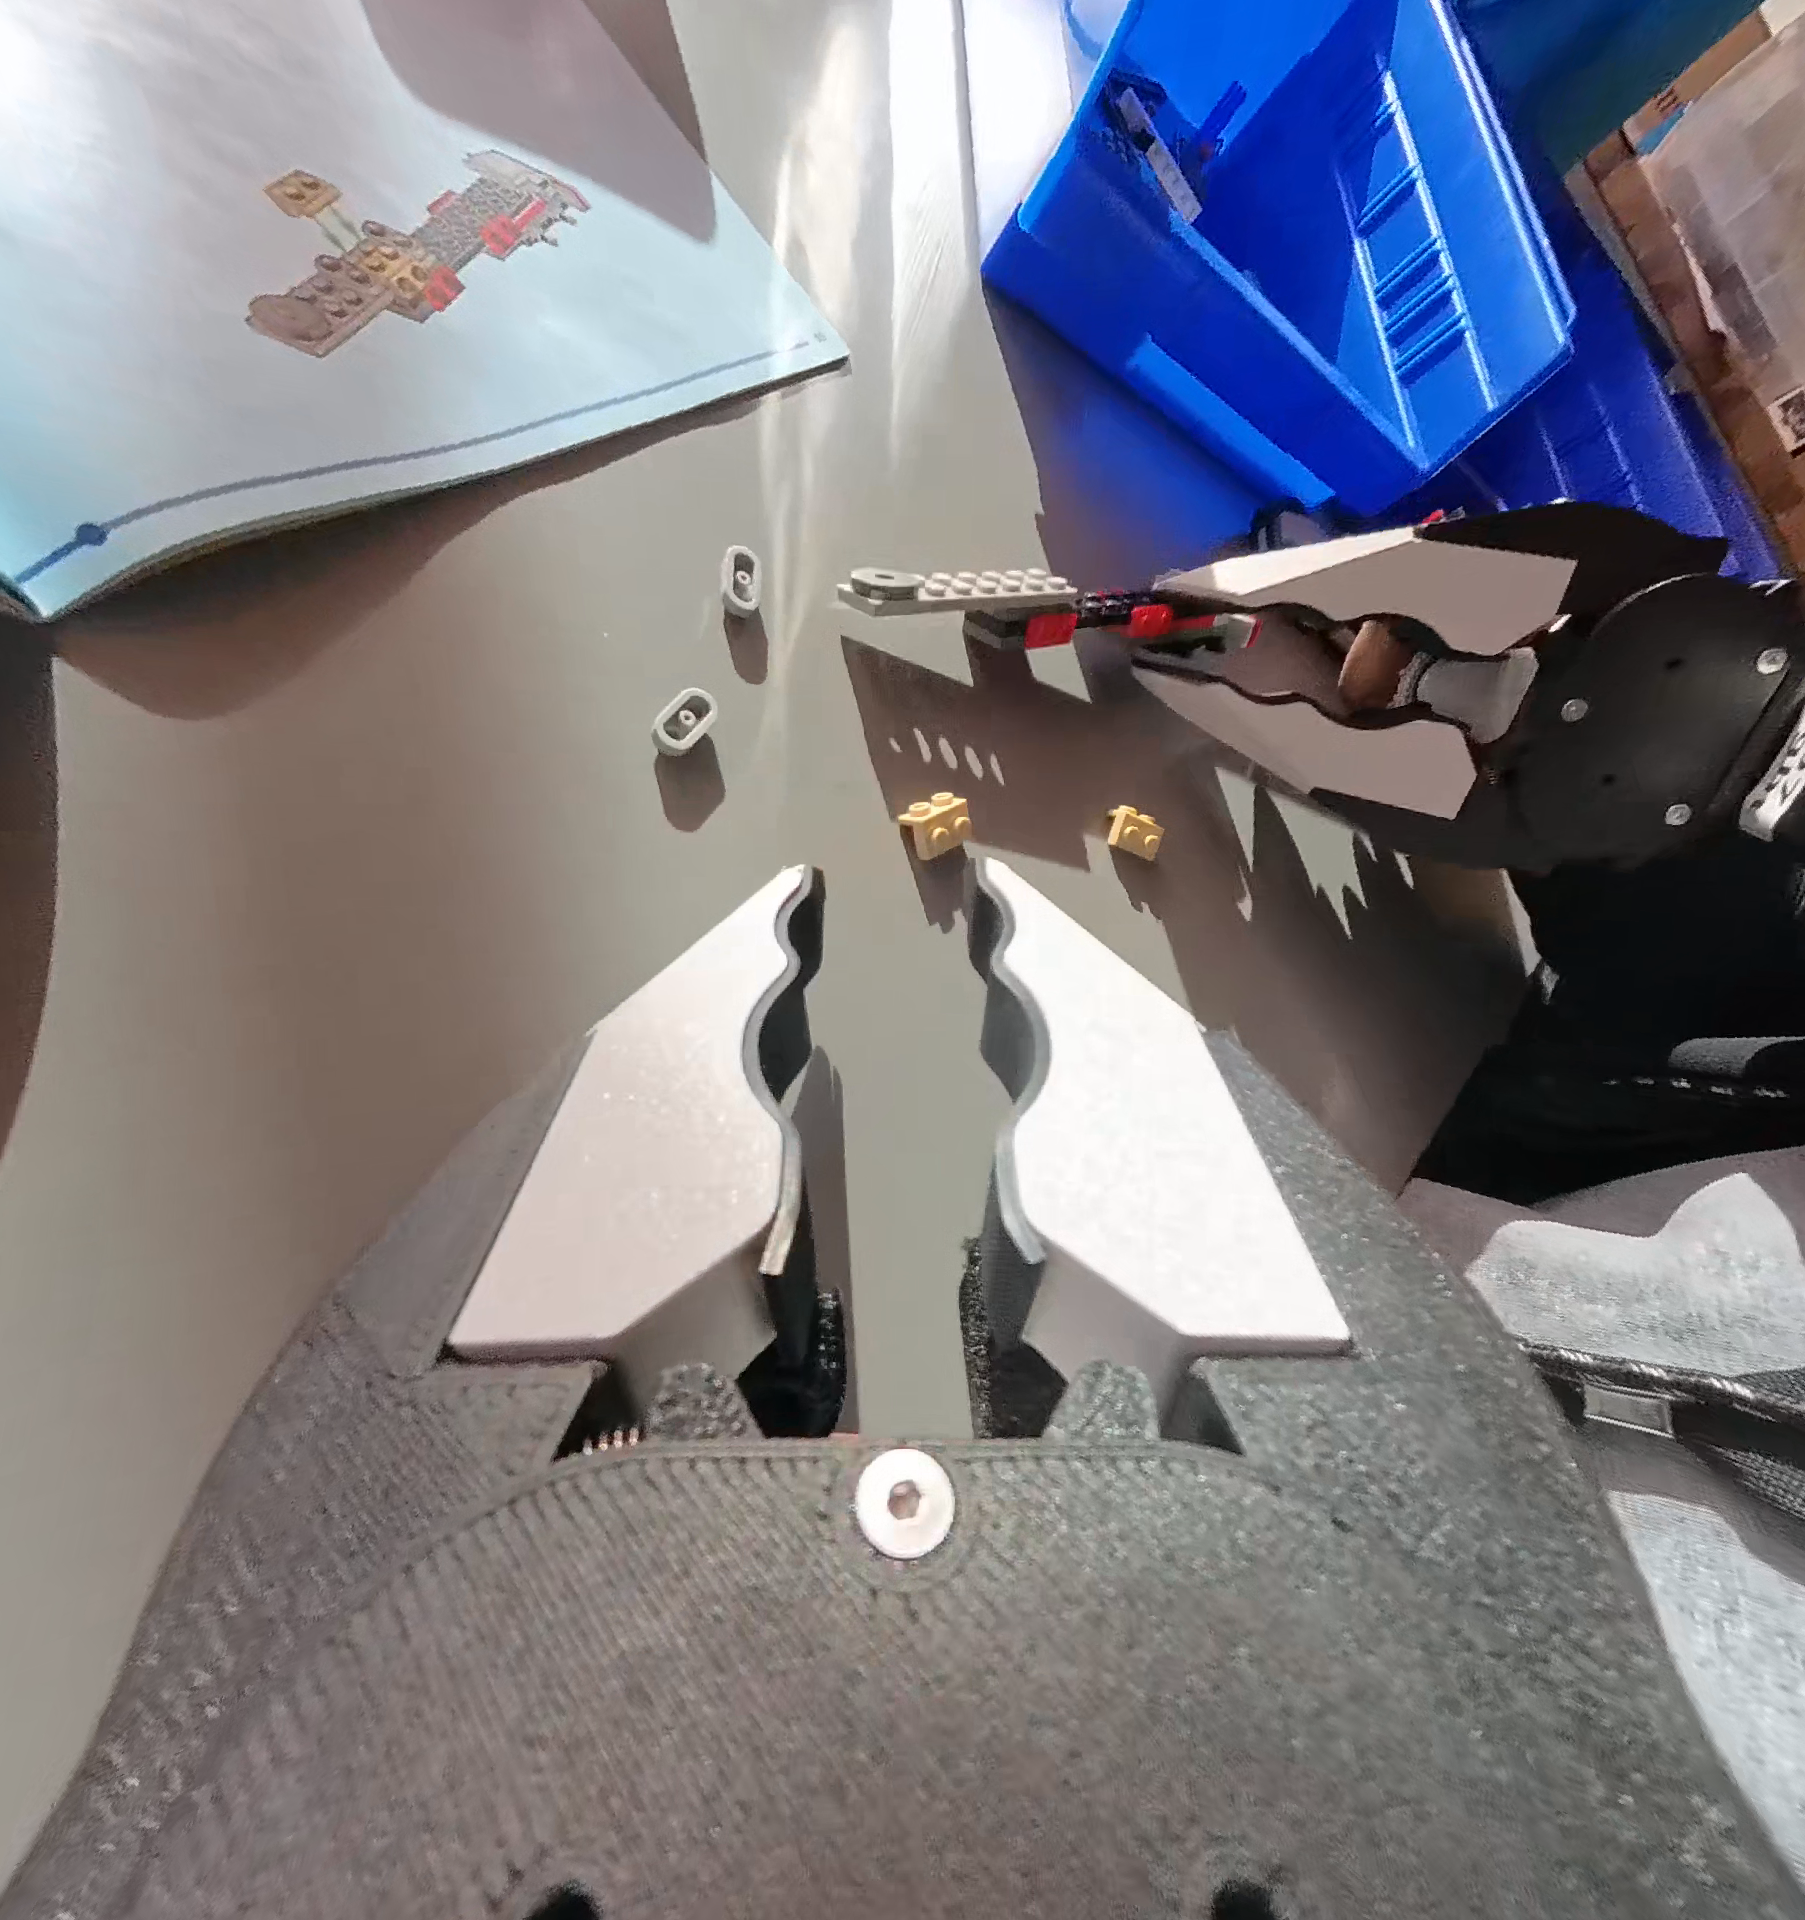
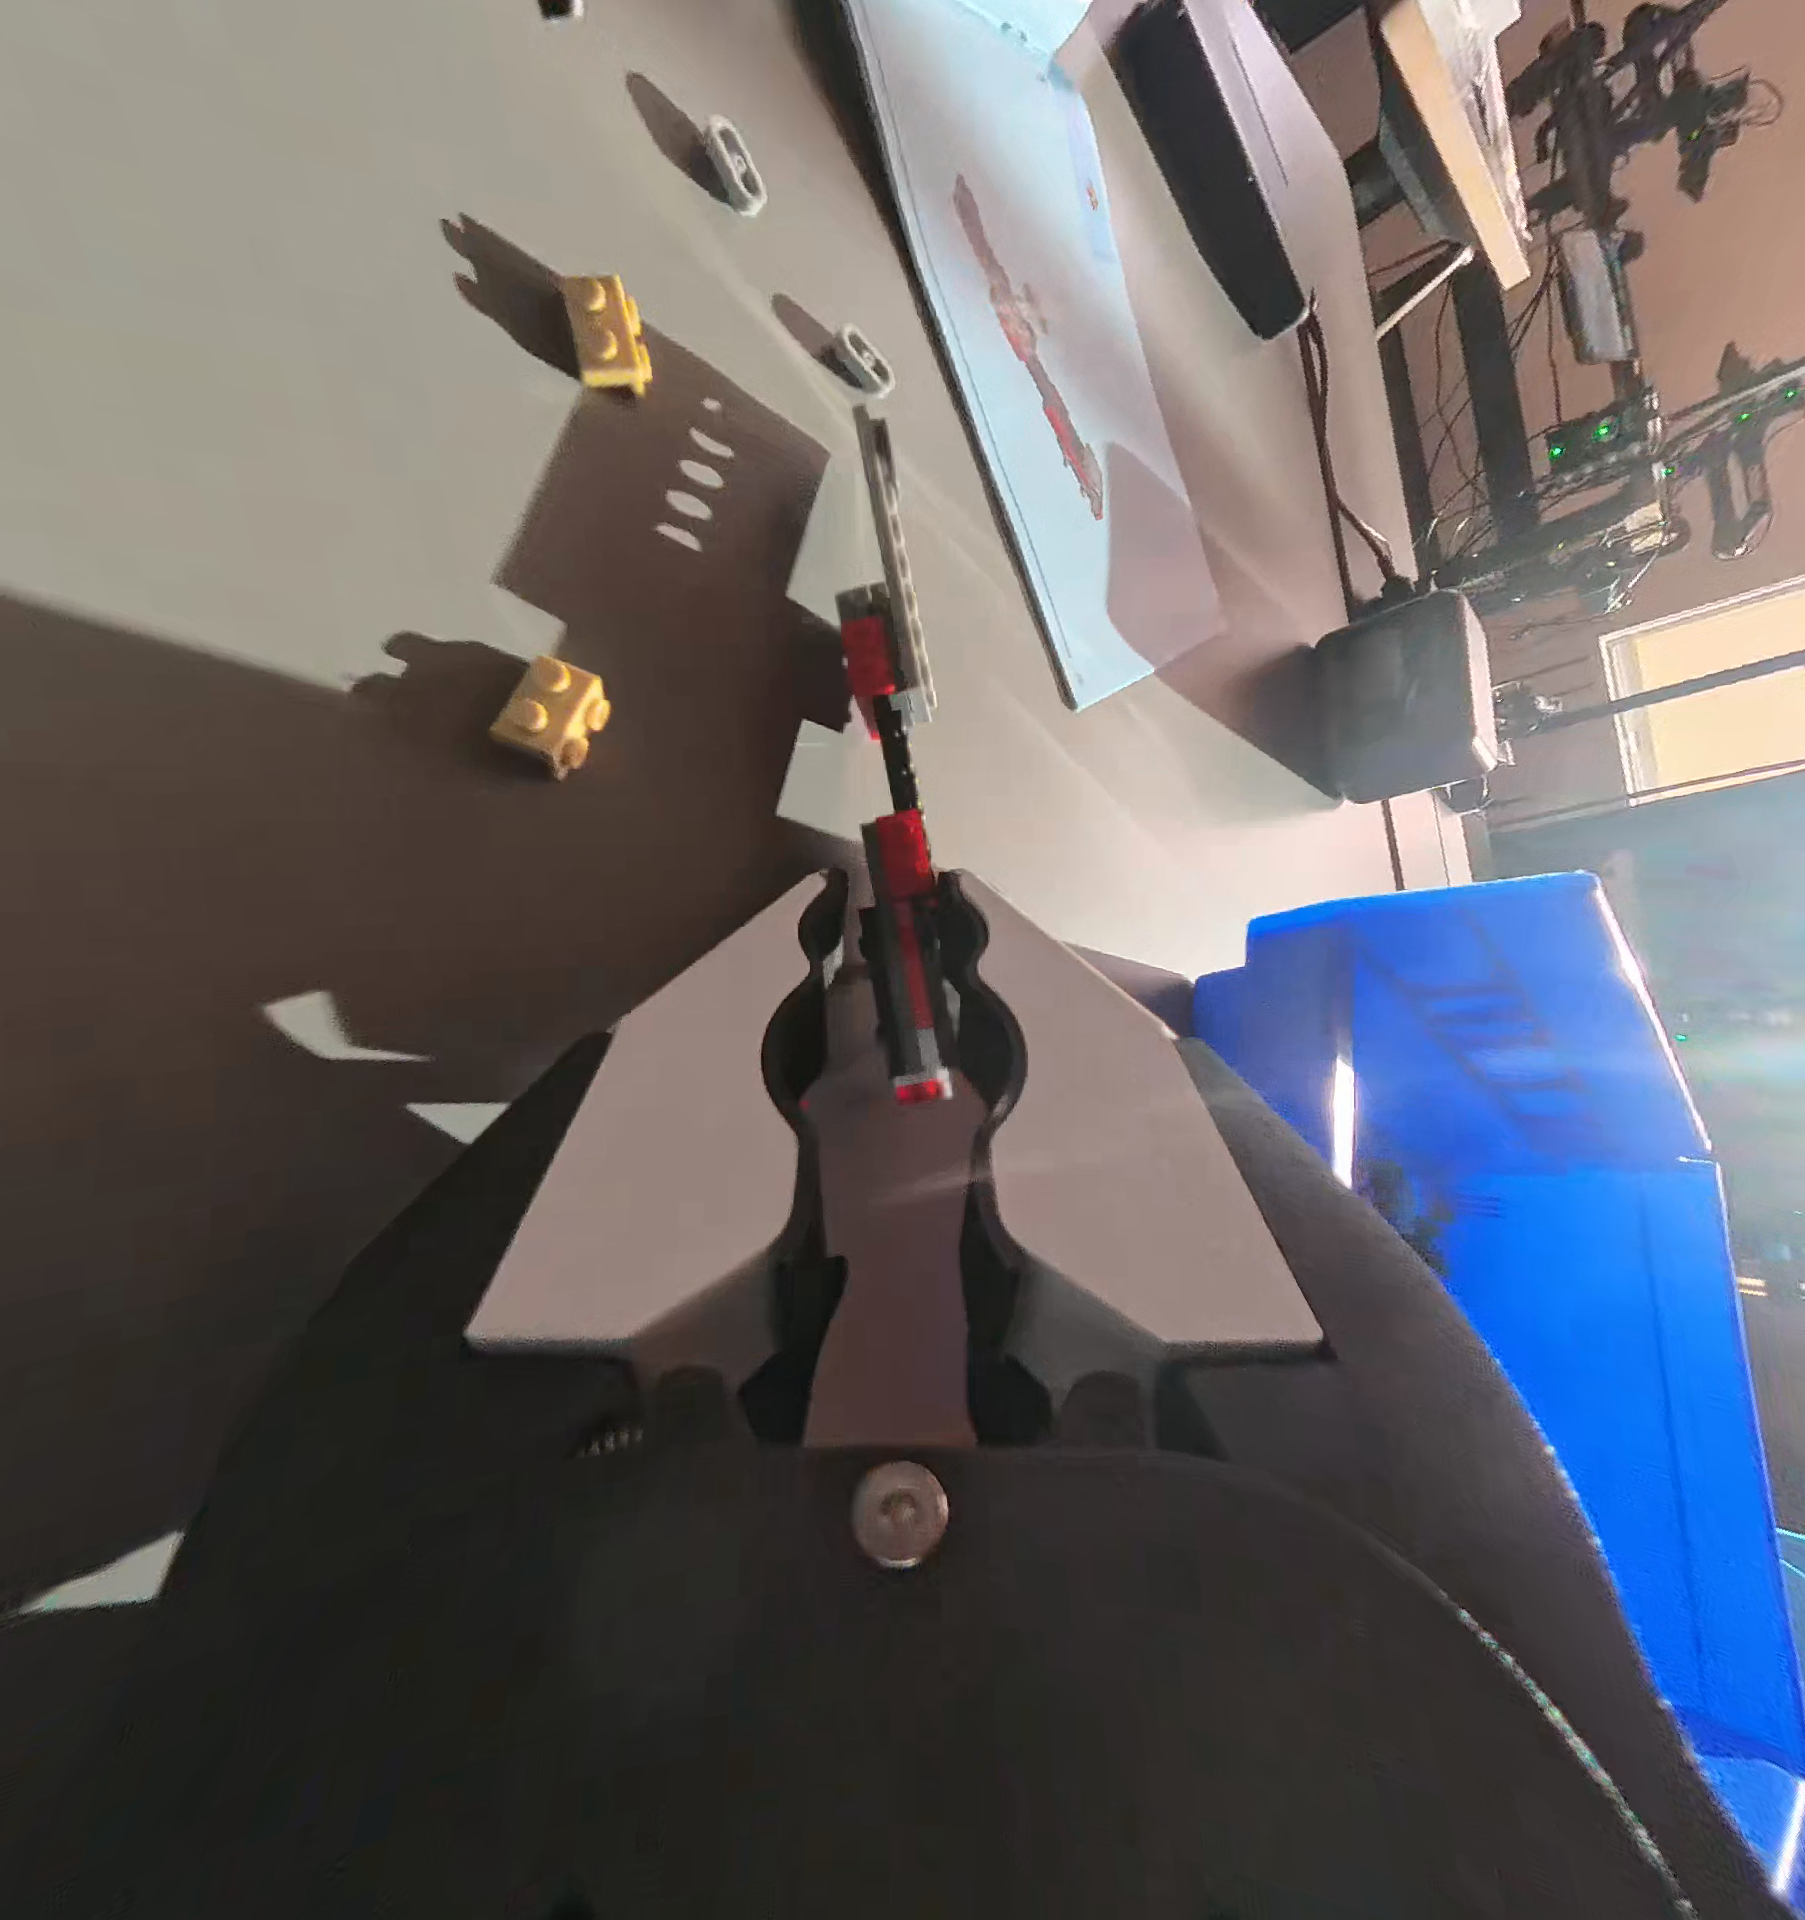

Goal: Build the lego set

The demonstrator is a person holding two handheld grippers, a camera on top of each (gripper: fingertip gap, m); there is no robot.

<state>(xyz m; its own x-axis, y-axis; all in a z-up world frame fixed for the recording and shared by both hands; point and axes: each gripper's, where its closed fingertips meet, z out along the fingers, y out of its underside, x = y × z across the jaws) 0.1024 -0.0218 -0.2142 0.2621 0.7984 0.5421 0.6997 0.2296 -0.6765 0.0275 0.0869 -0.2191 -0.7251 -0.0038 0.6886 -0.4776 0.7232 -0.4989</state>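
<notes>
Holding the half-built model (image 1: 1023,613) clear of the table (image 1: 358,987), your right gripper (image 1: 1147,629) is clamped on its dark, red-blocked end; the flat grey studded plate juts out past the tips. Your left gripper (image 1: 893,883) hangs with its wavy-edged fingers apart and nothing between them, just short of two tan bricks (image 1: 936,826) (image 1: 1135,831). Two small grey rounded pieces (image 1: 740,579) (image 1: 686,720) lie farther off, near the glossy open booklet (image 1: 306,312). A blue plastic bin (image 1: 1293,260) sits beyond. Only the right wrist view shows the model edge-on (thin as a blade) and tangled cables (image 2: 1604,416) behind.
</notes>
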